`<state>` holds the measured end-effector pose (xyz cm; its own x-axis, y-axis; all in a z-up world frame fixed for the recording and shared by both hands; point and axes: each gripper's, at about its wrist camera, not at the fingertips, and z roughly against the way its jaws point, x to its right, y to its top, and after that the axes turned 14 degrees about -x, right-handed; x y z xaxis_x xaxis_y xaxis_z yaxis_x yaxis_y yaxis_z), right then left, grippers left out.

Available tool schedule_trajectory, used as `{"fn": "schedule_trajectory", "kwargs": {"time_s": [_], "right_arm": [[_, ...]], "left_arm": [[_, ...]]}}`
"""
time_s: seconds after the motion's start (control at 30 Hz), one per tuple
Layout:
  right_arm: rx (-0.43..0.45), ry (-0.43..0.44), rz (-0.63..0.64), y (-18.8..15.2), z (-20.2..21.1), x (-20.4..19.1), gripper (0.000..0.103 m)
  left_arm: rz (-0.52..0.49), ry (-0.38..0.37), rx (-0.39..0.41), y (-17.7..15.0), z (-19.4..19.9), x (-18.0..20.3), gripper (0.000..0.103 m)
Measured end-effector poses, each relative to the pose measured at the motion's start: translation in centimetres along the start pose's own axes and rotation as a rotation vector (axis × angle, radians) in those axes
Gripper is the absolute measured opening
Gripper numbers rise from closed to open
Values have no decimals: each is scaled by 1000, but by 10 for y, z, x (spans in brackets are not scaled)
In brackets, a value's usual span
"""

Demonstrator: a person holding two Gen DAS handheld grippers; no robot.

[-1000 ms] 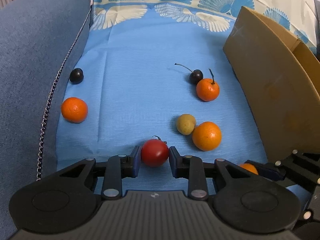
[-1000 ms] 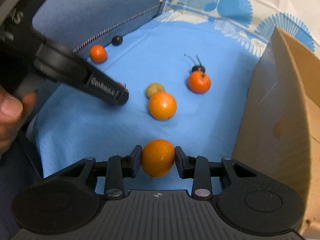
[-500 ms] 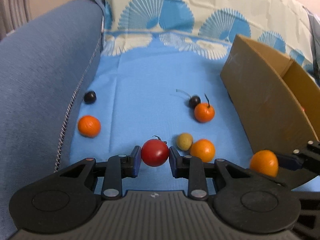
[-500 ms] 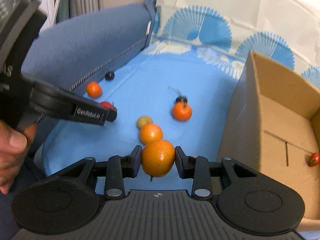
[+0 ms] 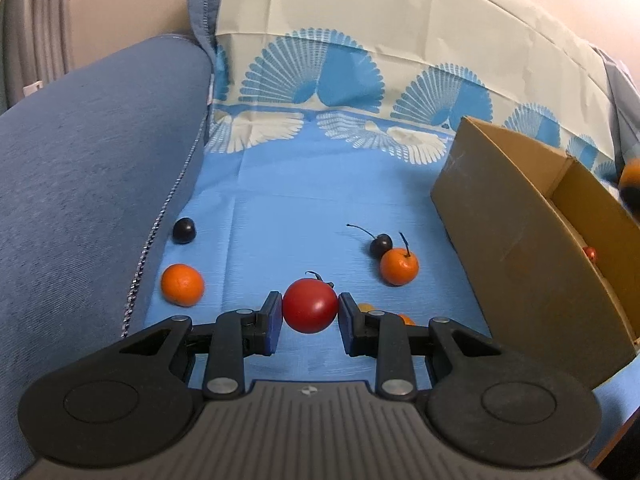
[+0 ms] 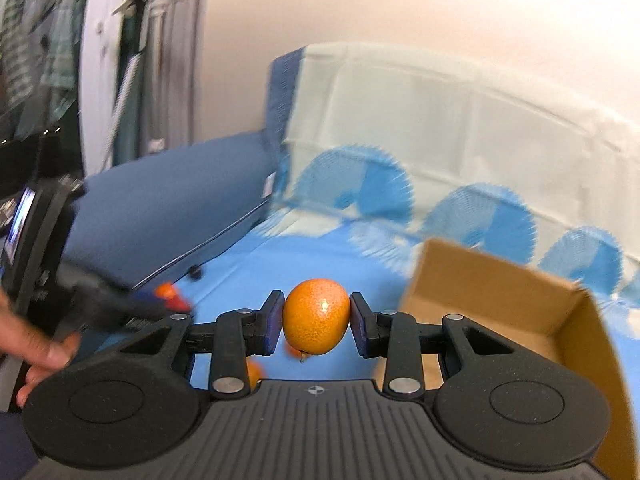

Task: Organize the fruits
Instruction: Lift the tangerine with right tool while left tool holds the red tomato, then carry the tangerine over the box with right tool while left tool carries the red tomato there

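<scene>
Left gripper (image 5: 310,322): matte black plastic body, ribbed grey centre plate with a small round emblem, two round black housings, silver screw heads on linkage bars, blue pads on the fingers (image 5: 271,322). Right gripper (image 6: 316,322): identical build, same blue pads.

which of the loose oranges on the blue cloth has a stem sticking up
The orange touching the dark cherry, toward the cardboard box. A thin dark stem rises from its top; the orange by the sofa arm shows none.
</scene>
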<state>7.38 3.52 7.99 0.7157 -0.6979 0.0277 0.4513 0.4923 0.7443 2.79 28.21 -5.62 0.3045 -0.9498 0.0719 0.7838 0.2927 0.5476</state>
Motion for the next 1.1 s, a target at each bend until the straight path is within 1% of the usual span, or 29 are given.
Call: {"fn": "schedule_trajectory", "kwargs": {"time_s": [0.13, 0.23, 0.33, 0.47, 0.53, 0.77, 0.97, 1.1], "right_arm": [[54, -54, -36, 2, 7, 52, 37], [36, -117, -111, -5, -3, 91, 37], [-1, -154, -256, -15, -9, 126, 37], [23, -247, -267, -28, -4, 139, 37], [26, -270, -271, -33, -2, 145, 37], [19, -297, -297, -42, 3, 159, 37], [21, -311, -305, -49, 14, 166, 37], [20, -317, -307, -52, 18, 168, 37]], "left_arm": [[-37, 11, -8, 2, -7, 6, 33], [-35, 11, -15, 4, -12, 6, 33], [-36, 8, -15, 5, -15, 5, 33], [-42, 17, -17, 6, -16, 6, 33], [-42, 20, -16, 6, -16, 7, 33], [-45, 22, -4, 9, -10, 10, 33], [-73, 42, 31, 14, 5, 19, 33], [-67, 39, 51, 20, 17, 22, 33]]}}
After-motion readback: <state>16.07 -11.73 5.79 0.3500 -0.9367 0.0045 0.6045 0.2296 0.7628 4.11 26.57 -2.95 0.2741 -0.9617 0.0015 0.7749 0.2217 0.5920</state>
